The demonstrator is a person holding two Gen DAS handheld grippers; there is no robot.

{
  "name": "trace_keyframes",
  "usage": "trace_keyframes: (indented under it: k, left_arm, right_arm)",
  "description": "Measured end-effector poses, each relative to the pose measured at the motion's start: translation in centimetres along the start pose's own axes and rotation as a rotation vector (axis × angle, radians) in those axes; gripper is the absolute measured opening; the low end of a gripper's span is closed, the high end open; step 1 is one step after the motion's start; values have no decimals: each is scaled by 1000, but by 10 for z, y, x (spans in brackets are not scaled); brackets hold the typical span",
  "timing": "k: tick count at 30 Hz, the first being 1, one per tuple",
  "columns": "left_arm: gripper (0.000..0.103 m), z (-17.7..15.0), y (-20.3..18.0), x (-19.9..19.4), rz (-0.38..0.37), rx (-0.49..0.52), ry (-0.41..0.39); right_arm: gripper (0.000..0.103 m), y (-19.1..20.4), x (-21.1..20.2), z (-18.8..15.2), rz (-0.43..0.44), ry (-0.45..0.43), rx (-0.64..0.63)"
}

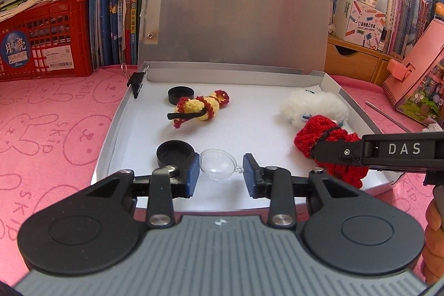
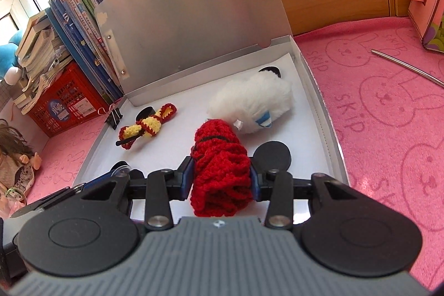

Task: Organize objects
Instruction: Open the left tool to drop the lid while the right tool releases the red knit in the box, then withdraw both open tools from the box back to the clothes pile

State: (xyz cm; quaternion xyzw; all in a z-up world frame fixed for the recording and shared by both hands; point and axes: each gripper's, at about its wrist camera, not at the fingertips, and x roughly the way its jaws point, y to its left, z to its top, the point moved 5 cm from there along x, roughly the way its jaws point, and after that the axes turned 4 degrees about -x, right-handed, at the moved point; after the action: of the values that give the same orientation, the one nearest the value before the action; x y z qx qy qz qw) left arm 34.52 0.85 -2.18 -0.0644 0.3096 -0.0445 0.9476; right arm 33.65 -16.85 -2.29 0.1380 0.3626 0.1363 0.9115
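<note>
We saw an open shallow silver cardboard box (image 1: 119,113) with its lid propped up, filling the middle of both frames. Our left gripper (image 1: 221,171), low in its frame, had closed its blue pads on a clear plastic half-sphere (image 1: 217,164), over the box floor. Our right gripper (image 2: 221,179) squeezed a red crocheted yarn bundle (image 2: 220,171) beside a white fluffy plush toy (image 2: 249,101), apparently to set it down there

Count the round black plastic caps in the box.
3: one behind the yellow-red crochet toy, one by the left gripper, one beside the red knit bundle. Another may hide behind the white plush.
</note>
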Motion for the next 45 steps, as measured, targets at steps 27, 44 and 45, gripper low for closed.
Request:
trace_keyframes:
  k: [27, 44, 45]
  left_arm:
    - [80, -20, -26, -119, -79, 93, -109]
    - [81, -93, -34, -171, -115, 121, -70]
    - [81, -97, -33, -173, -119, 115, -67]
  right_arm:
    - [93, 17, -118, -9, 43, -201, -165]
    - [98, 8, -176, -72, -41, -229, -267]
    - [98, 8, -177, -74, -46, -229, -271]
